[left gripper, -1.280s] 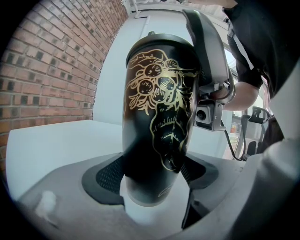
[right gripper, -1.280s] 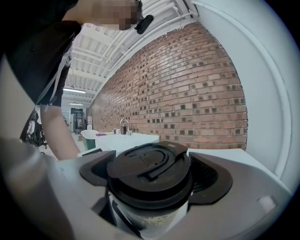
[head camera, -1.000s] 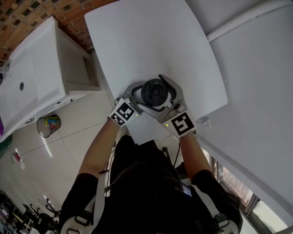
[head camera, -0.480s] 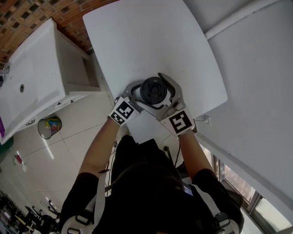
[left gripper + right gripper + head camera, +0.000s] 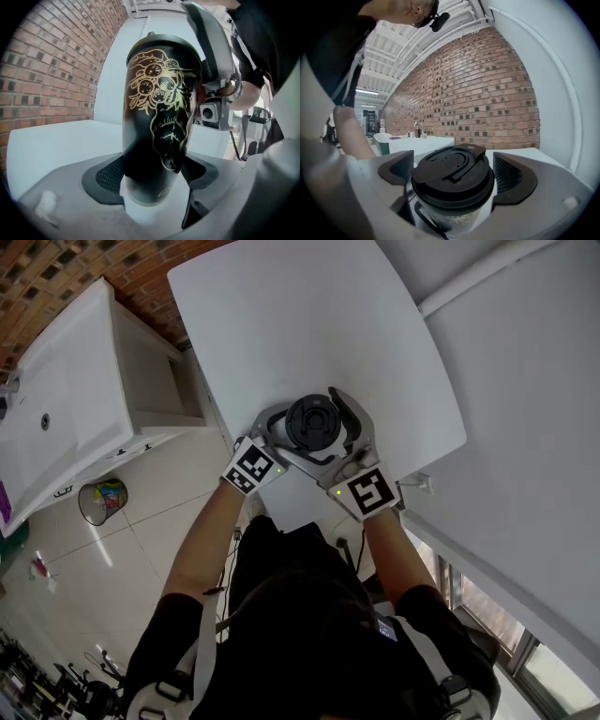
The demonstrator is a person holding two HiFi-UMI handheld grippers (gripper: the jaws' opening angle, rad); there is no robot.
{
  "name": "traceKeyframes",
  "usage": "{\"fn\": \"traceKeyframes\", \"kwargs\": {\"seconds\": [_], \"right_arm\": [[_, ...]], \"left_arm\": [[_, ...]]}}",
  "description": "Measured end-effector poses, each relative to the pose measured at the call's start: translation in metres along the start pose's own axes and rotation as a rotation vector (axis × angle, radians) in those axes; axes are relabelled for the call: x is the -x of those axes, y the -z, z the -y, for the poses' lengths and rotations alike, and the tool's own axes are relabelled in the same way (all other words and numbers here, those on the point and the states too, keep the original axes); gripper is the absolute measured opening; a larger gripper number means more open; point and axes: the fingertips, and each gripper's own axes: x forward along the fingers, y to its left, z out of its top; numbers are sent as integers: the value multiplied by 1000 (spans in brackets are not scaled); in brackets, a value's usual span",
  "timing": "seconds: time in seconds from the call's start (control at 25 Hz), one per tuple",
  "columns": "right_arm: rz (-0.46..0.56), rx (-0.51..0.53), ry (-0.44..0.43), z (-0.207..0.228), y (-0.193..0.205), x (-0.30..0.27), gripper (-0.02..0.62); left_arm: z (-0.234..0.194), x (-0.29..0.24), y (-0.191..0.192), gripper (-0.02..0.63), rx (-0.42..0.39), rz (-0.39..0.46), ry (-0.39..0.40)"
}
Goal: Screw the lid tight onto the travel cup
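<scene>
A black travel cup [image 5: 159,108] with a gold drawing stands on the white table [image 5: 281,315] near its front edge. My left gripper [image 5: 152,174] is shut on the cup's lower body, both pads pressing its sides. The black lid [image 5: 452,173] sits on top of the cup, and in the head view the lid [image 5: 312,423] shows from above. My right gripper [image 5: 453,174] reaches in at lid height. Its jaws have just been opening and stand open, with the lid between the pads and not pressed by them.
A white counter with a sink [image 5: 66,381] stands left of the table, and a bin [image 5: 98,498] sits on the tiled floor below it. A white pipe [image 5: 487,277] runs along the wall at upper right. The table's front edge lies just behind both grippers.
The right gripper has turned a little around the lid and its jaws stand slightly wider. The cup and the left gripper have kept still.
</scene>
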Motion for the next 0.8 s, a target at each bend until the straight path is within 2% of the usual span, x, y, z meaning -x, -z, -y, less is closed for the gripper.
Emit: {"fn": "traceKeyframes", "kwargs": {"seconds": [0.2,0.32,0.48,0.6,0.8], "right_arm": [[-57,130,-212,-7,1,2,509],[-87,210,-260,-9,5,0,486],[-67,179,-217,-7,5,3,477],[-38,123,-148,-5,2,4,469],[-13,85,-22,1,2,4,469]], "left_arm": [[0,-1,0,378,1,0,2],[-2,-1,0,378,-2,-1,-1],[0,-1,0,377,-2,0,1],[0,0,-1,377,-3,0,1],[0,-1,1,378,-2,-1,-2]]}}
